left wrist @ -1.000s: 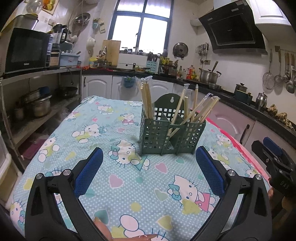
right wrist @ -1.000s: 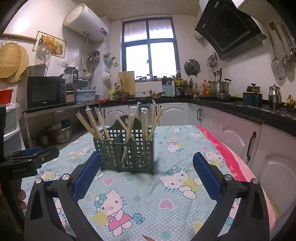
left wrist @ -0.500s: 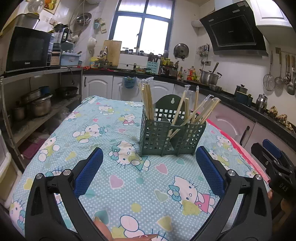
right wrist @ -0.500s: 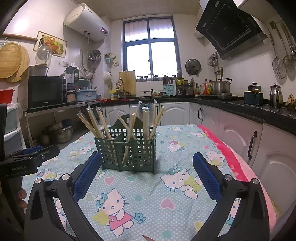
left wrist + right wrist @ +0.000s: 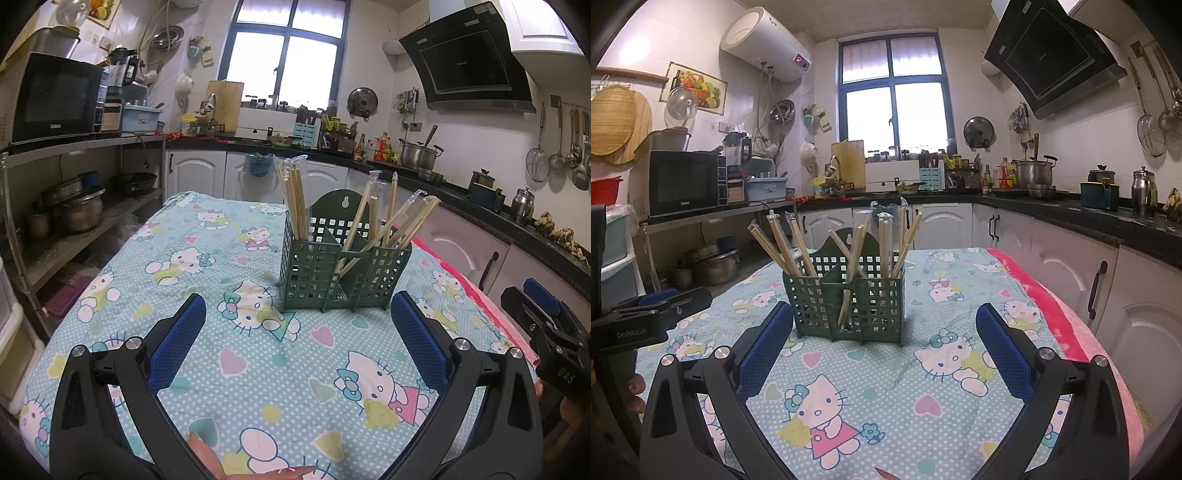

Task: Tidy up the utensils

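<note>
Left gripper [image 5: 298,334] spread wide, holding nothing, above the cartoon-cat tablecloth [image 5: 207,280]. Right gripper [image 5: 884,339] equally wide, also empty. Green slotted holder [image 5: 345,275] upright mid-table, just beyond both, wrapped chopsticks [image 5: 295,203] leaning in its compartments. Only from the right wrist: white water heater [image 5: 766,44]. Only from the left wrist: right gripper's blue-padded tip at the frame's right edge

A dark green plastic lattice utensil caddy [image 5: 343,273] stands upright, pale wooden chopsticks in clear sleeves [image 5: 384,225] leaning inside its compartments.
</note>
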A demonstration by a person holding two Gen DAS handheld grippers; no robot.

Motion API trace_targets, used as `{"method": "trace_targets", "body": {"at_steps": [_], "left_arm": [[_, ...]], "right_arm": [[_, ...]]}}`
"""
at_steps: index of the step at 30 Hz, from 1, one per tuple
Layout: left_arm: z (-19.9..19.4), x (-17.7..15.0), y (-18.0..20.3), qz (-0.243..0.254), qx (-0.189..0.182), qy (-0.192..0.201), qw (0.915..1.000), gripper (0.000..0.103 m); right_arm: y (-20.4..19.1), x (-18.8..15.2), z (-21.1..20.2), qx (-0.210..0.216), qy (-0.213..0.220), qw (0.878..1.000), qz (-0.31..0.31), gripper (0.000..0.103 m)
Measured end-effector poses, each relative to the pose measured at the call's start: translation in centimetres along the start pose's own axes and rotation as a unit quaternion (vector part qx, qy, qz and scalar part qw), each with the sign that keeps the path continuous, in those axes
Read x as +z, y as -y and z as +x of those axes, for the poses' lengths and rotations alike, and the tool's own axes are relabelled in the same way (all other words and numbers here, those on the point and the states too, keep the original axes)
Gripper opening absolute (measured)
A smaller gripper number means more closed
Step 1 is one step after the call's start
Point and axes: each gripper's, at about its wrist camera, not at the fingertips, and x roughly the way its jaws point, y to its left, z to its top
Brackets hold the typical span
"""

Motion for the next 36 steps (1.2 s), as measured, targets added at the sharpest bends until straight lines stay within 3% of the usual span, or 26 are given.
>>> {"method": "trace_targets", "body": {"at_steps": [36], "left_arm": [[0.12,-0.05,-0.54,-0.024,0.0,-0.016,0.9996,0.092]], "right_arm": [[0.0,0.29,-0.12,0.001,0.006,1.0,-0.004,0.097]]}}
